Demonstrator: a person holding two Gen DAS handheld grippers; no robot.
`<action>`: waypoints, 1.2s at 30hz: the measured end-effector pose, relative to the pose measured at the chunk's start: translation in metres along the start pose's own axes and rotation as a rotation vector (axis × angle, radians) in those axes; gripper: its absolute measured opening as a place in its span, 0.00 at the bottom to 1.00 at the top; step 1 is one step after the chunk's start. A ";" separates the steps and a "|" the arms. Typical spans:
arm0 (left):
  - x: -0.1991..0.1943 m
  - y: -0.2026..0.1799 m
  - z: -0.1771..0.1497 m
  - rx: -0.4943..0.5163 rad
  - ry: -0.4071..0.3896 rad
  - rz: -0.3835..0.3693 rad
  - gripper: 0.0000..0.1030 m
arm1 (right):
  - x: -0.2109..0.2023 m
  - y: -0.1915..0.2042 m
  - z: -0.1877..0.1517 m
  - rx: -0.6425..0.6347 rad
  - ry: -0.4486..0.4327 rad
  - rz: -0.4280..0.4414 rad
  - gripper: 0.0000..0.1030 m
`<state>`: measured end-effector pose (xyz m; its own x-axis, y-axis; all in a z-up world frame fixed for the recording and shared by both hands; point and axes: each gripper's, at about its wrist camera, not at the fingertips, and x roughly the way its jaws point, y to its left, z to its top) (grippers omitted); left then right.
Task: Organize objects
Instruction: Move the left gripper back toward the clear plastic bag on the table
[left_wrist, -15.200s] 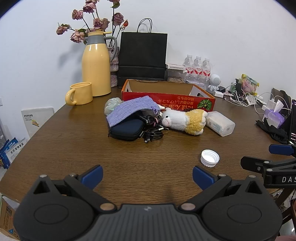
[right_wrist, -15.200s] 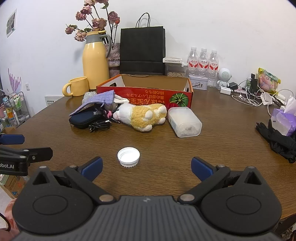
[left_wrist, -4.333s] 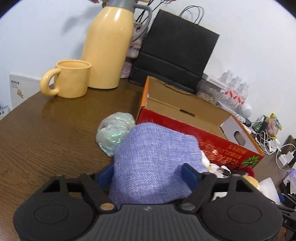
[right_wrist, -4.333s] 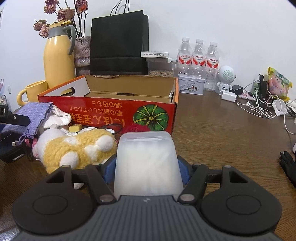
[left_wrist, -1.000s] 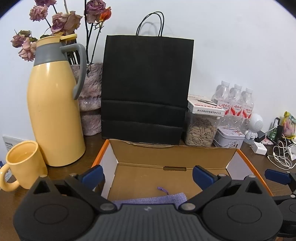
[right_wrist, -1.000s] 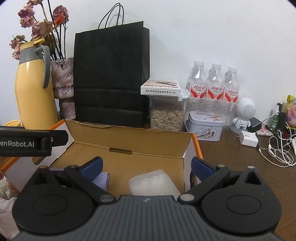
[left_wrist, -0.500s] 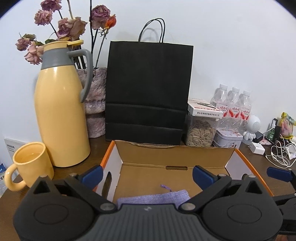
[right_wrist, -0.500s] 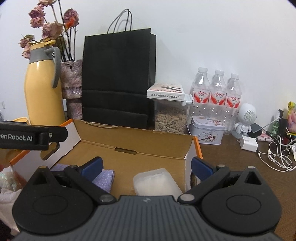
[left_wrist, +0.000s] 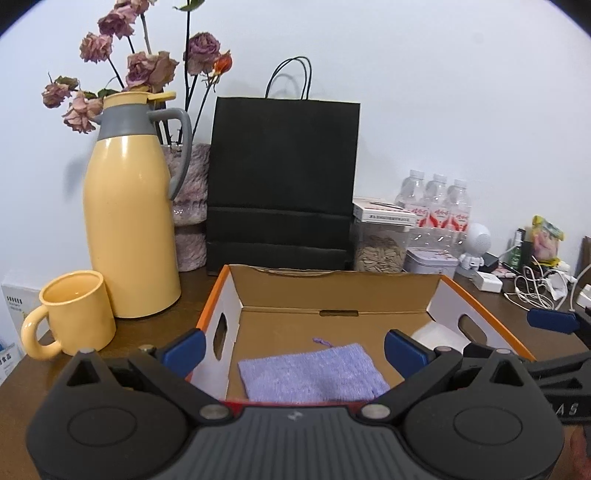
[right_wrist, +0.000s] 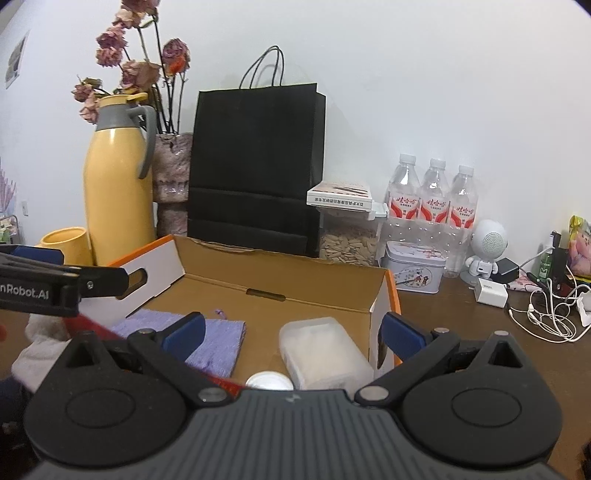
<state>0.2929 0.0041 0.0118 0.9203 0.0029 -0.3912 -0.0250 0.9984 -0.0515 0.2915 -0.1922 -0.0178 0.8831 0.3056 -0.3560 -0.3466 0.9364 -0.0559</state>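
An open cardboard box (left_wrist: 332, 286) with orange rims stands on the brown table. A purple knitted pouch (left_wrist: 312, 376) lies flat inside it, left of centre; it also shows in the right wrist view (right_wrist: 218, 341). A translucent plastic container (right_wrist: 323, 350) lies inside at the right, and part of it shows in the left wrist view (left_wrist: 439, 336). A white cap (right_wrist: 269, 380) shows just in front of the container. My left gripper (left_wrist: 293, 349) is open and empty above the box's near side. My right gripper (right_wrist: 291, 332) is open and empty above the container.
A yellow thermos (left_wrist: 129, 218) and yellow mug (left_wrist: 72, 314) stand left of the box. A black paper bag (left_wrist: 282, 184) stands behind it, beside a vase of dried roses (left_wrist: 188, 206). A seed jar (right_wrist: 347, 240), tin (right_wrist: 413, 271), water bottles (right_wrist: 430, 199) and cables (right_wrist: 550, 310) sit right.
Both grippers have drawn back and risen a little from the box, so more of its inside shows. The pouch and container lie where they were let go.
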 end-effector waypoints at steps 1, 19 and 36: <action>-0.004 0.001 -0.003 0.003 -0.003 -0.002 1.00 | -0.004 0.000 -0.003 0.004 -0.004 0.003 1.00; -0.053 0.022 -0.060 0.024 0.069 0.054 1.00 | -0.059 0.004 -0.056 0.067 0.025 0.097 1.00; -0.106 0.044 -0.079 -0.016 0.126 0.080 1.00 | -0.076 0.022 -0.072 -0.039 0.110 0.316 1.00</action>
<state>0.1639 0.0429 -0.0215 0.8588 0.0742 -0.5069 -0.1036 0.9942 -0.0300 0.1943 -0.2071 -0.0592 0.6913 0.5574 -0.4597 -0.6115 0.7903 0.0388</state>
